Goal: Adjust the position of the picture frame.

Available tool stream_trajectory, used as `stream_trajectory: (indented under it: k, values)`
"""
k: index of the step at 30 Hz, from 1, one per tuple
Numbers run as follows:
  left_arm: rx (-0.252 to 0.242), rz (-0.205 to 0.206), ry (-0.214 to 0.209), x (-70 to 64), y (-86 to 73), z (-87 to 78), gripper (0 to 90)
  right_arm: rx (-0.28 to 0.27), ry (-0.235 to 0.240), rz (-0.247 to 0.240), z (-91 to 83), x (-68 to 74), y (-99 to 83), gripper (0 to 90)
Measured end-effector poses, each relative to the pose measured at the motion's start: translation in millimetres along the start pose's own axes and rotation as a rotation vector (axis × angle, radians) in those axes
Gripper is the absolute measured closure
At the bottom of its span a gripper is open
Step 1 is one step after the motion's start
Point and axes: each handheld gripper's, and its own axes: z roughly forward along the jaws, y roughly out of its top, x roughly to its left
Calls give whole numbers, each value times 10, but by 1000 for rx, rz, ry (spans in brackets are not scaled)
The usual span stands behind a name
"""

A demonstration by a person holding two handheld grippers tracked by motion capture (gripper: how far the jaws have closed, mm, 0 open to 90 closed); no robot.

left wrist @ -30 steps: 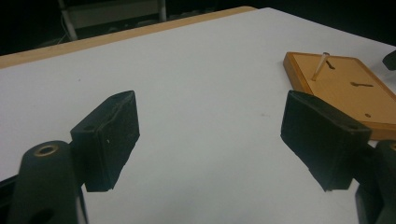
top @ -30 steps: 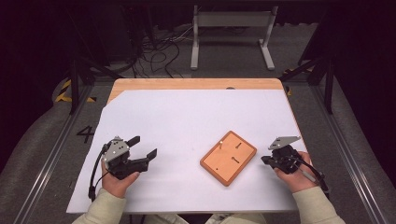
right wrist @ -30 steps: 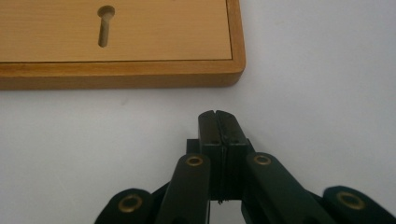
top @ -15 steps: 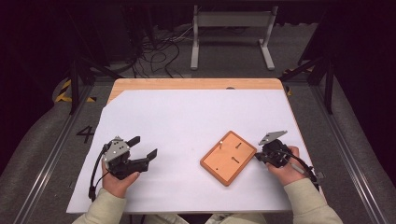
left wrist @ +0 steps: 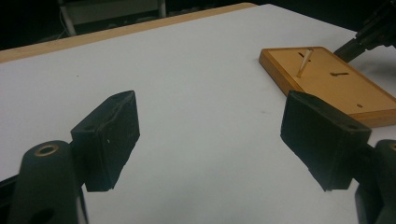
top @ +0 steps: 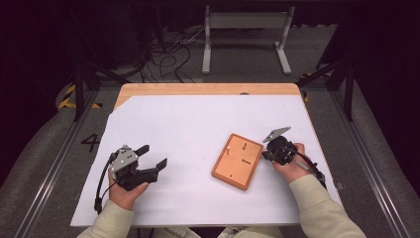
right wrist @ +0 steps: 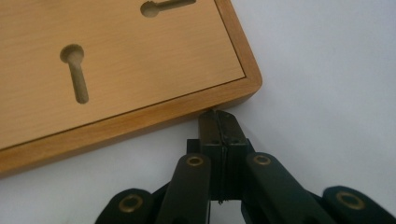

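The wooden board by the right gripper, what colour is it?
Orange-brown wooden board, seen best in the right gripper view.

Right gripper (top: 266, 152) now against wooden board (top: 237, 161)

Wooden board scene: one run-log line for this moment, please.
right gripper: shut, tips at wooden board edge | left gripper: open, empty, apart | peg: upright in board

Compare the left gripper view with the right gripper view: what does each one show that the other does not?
Left gripper view: the left gripper with fingers wide apart, a thin peg standing tilted in the wooden board, and the wooden table edge.

Right gripper view: the right gripper with fingers pressed together, tips at the board's rim near a corner, and two keyhole slots seen close.

Both: the board on white paper.
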Motion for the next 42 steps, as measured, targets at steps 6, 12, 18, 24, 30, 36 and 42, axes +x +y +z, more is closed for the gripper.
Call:
stream_trajectory:
  k: [6, 12, 18, 24, 30, 36, 42]
  values:
    - [0, -1, -1, -2, 0, 2, 199, -1, -2, -12, 97, -29, 196, 900]
    - [3, -2, -4, 2, -4, 7, 200, -6, 11, -30, 228, -40, 426, 900]
    - [7, -1, -4, 5, -4, 8, 200, -3, 39, -18, 365, -26, 594, 900]
    - [6, -1, -7, 13, -5, 6, 200, -3, 44, -75, 445, 83, 873, 900]
    - [5, -3, -10, 16, -4, 2, 200, -24, 86, -78, 465, 180, 1173, 900]
    - [5, -6, -12, 22, -10, -4, 200, -19, -18, -28, 520, 140, 1249, 900]
    - [8, -5, -14, 25, -11, 6, 200, -7, -50, 77, 632, -42, 1297, 900]
